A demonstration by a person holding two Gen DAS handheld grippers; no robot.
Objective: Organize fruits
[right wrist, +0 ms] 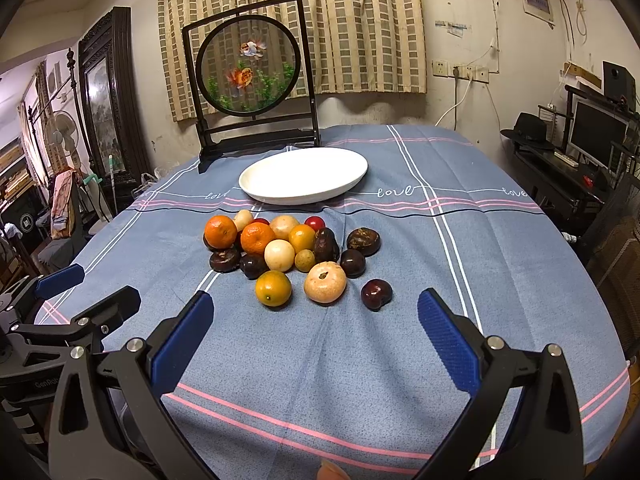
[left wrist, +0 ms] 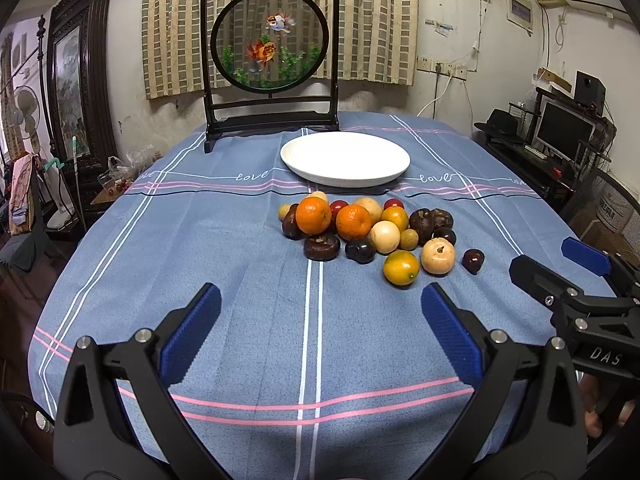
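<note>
A heap of small fruits lies mid-table: two oranges, yellow, pale, dark brown and red ones. The heap also shows in the right wrist view. A white empty plate stands just behind the heap, also in the right wrist view. My left gripper is open and empty, short of the heap above the cloth. My right gripper is open and empty, just before the nearest yellow fruit, pale fruit and dark red fruit.
The table has a blue striped cloth. A framed goldfish screen stands at the back behind the plate. The right gripper shows at the left view's right edge. A monitor desk and chair stand right of the table.
</note>
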